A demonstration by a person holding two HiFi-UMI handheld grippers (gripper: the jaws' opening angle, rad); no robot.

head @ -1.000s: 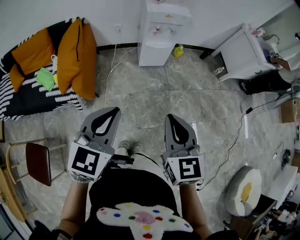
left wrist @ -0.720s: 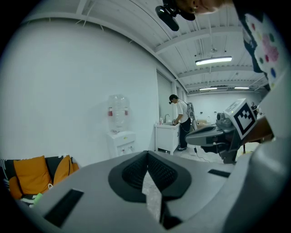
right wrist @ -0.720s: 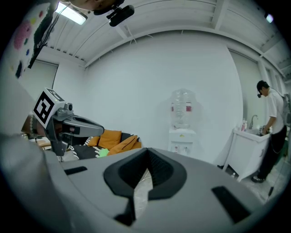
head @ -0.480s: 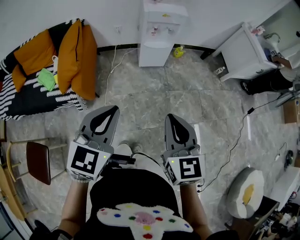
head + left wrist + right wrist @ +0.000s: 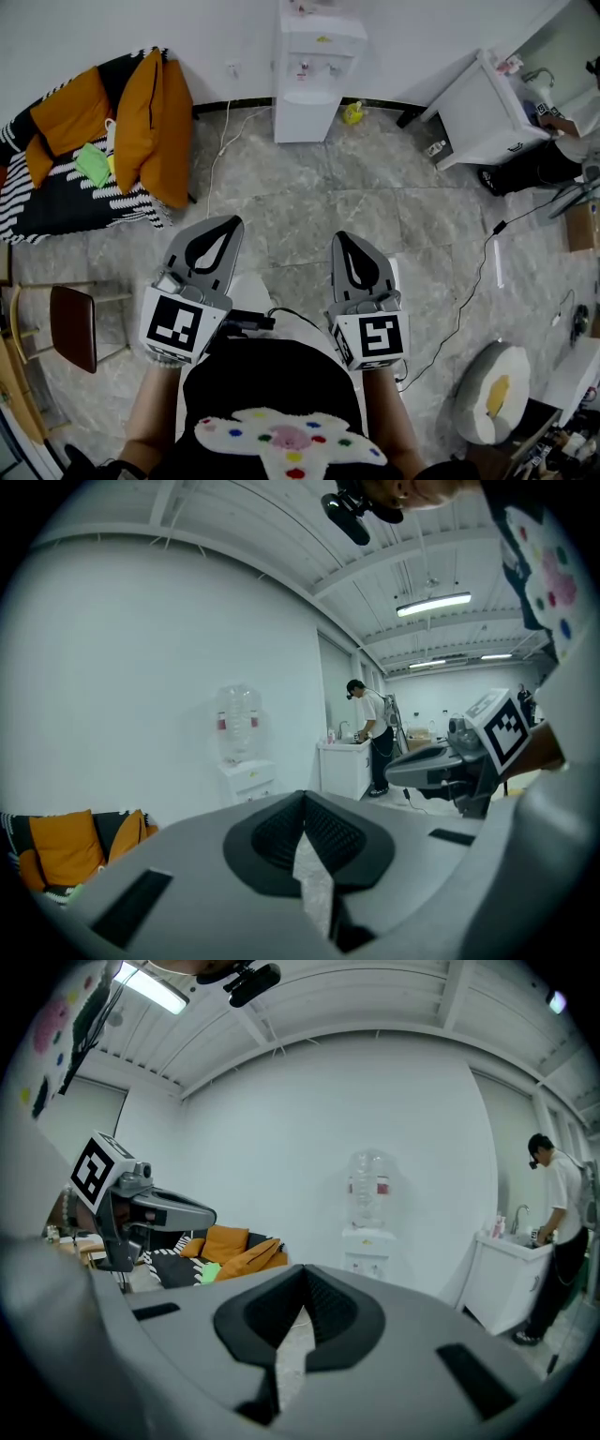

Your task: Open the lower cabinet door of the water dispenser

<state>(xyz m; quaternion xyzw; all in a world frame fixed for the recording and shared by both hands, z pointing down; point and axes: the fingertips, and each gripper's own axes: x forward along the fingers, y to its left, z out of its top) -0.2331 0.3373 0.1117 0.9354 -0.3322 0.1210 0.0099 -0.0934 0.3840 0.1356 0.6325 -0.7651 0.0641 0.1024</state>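
Note:
A white water dispenser point(image 5: 309, 70) stands against the far wall, its lower cabinet door point(image 5: 306, 117) closed; it also shows as the dispenser point(image 5: 246, 771) with a clear bottle on top, and as the dispenser point(image 5: 367, 1241). My left gripper point(image 5: 223, 225) and right gripper point(image 5: 342, 238) are held side by side over the stone floor, far short of the dispenser. Both are shut with nothing between the jaws.
A daybed with orange cushions point(image 5: 103, 141) sits at left, a small chair point(image 5: 75, 328) at near left. A white sink cabinet point(image 5: 483, 112) with a person point(image 5: 562, 150) beside it is at right. A black cable point(image 5: 469, 281) and a white cord point(image 5: 223, 136) run over the floor.
Both grippers and the head have advanced slightly toward the dispenser; the floor scene has slid downward in the head view. The jaws stayed shut.

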